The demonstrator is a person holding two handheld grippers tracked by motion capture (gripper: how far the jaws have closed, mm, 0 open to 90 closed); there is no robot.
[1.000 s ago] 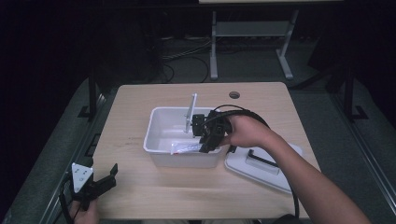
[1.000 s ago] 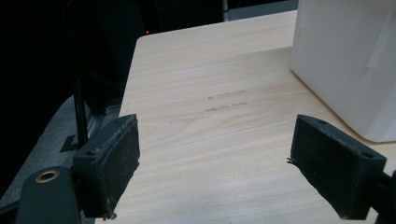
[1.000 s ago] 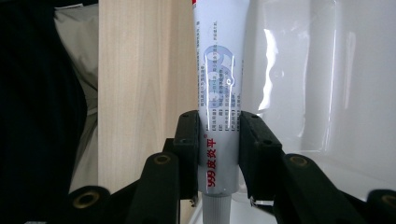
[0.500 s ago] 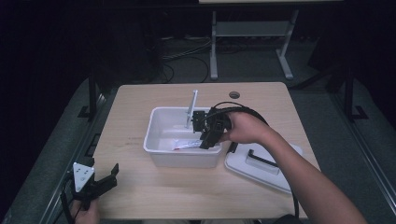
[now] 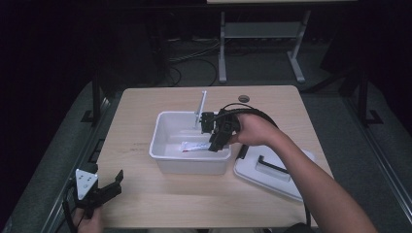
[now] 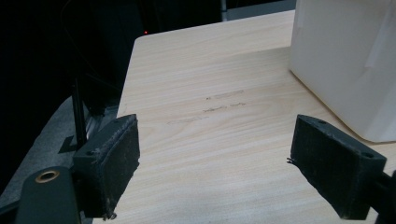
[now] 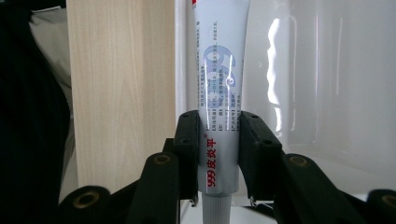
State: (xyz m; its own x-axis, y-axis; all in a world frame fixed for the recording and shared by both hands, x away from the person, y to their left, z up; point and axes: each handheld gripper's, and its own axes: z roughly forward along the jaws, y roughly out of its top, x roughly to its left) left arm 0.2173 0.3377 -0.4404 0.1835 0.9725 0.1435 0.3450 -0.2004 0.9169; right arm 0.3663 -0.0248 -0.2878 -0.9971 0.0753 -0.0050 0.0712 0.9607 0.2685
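Right gripper (image 7: 218,154) clamps the ointment tube (image 7: 218,84) by its cap end, held inside the white bin (image 5: 170,127). Release not yet done; lid (image 5: 272,167) lies beside the bin. Left gripper (image 6: 229,168) wide open, empty.

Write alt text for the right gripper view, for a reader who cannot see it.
The right tool clamps its two black jaws on a white ointment tube with red and blue print, near its capped end. The tube points away over the white plastic bin, with a strip of the wooden table alongside.
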